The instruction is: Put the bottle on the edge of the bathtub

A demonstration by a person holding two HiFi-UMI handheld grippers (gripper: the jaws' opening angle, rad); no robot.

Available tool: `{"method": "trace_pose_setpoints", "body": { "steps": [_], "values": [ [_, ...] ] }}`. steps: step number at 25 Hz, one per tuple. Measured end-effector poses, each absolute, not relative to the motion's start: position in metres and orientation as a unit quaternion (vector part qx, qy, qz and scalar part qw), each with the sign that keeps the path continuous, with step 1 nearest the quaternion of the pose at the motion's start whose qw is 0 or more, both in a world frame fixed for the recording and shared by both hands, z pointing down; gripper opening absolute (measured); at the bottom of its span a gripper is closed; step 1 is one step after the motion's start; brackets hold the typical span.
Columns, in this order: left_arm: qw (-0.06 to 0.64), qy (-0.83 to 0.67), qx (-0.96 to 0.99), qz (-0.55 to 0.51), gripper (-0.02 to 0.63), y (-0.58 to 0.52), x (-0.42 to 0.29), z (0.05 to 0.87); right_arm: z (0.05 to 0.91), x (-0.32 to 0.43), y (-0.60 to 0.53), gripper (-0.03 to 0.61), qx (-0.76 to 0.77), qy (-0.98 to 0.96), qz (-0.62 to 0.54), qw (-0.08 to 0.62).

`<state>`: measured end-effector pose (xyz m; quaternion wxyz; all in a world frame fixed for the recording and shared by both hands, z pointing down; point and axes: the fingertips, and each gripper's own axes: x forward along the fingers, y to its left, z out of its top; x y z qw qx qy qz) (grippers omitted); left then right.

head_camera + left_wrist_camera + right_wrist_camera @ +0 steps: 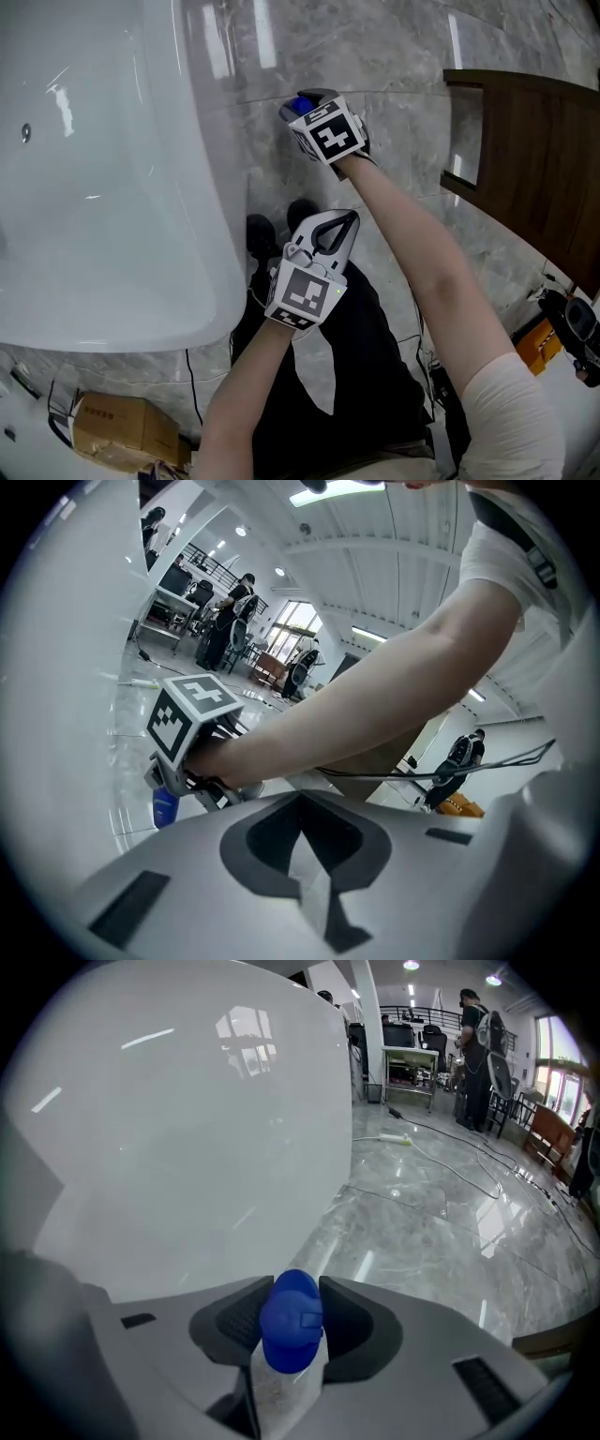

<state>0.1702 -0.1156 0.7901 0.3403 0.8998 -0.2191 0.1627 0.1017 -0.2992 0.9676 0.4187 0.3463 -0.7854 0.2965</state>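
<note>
A clear bottle with a blue cap sits between the jaws of my right gripper, which is shut on it just below the cap. In the head view that gripper hangs low over the grey marble floor beside the outer wall of the white bathtub, and only the blue cap shows. The tub's white wall fills the left of the right gripper view. My left gripper is nearer my body, shut and empty, its jaws meeting in the left gripper view. The blue bottle shows there under the right gripper.
A dark wooden cabinet stands at the right. A cardboard box lies by the tub's near end, and an orange object with cables sits at the lower right. My shoes are beside the tub. People stand far off.
</note>
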Motion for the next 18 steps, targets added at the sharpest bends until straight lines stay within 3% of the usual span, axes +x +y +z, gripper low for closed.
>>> {"method": "trace_pose_setpoints", "body": {
  "steps": [18],
  "values": [
    [0.325, -0.213, 0.898, 0.206, 0.057, -0.132, 0.182, 0.863, 1.040, 0.097, -0.321, 0.163, 0.335, -0.794, 0.261, 0.434]
  ]
}}
